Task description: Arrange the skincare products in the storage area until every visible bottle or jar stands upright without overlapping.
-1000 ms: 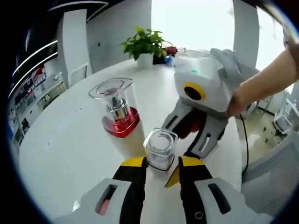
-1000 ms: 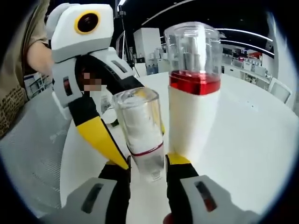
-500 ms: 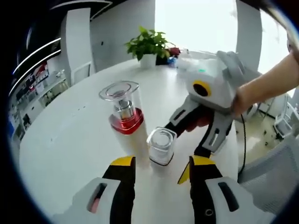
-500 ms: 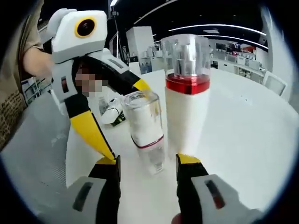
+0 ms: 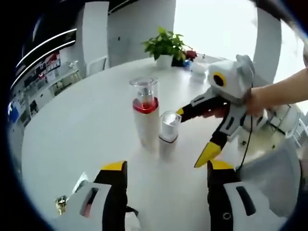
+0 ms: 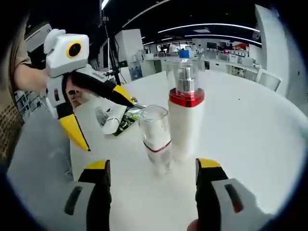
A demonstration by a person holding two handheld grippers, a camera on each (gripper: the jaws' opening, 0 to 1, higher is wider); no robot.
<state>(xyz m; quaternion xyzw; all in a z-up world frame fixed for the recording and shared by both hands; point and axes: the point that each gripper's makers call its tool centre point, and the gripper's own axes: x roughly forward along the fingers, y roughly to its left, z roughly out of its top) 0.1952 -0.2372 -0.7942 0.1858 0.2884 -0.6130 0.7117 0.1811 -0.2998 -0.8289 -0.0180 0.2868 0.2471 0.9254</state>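
Standing upright and just touching, the pump bottle (image 5: 146, 113) and clear jar (image 5: 169, 127) (at its 3 o'clock) look arranged, with the left gripper (image 5: 166, 171) and right gripper (image 6: 153, 168) both spread wide and empty, so next comes a check for stragglers.

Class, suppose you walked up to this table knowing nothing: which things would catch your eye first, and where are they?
First, the tall white pump bottle with its red band and clear cap, upright mid-table. Beside it stands a shorter clear bottle; whether they touch is unclear. The yellow-tipped right tongs gape open on the bottles' right in the left gripper view, and a potted plant sits at the table's far edge.
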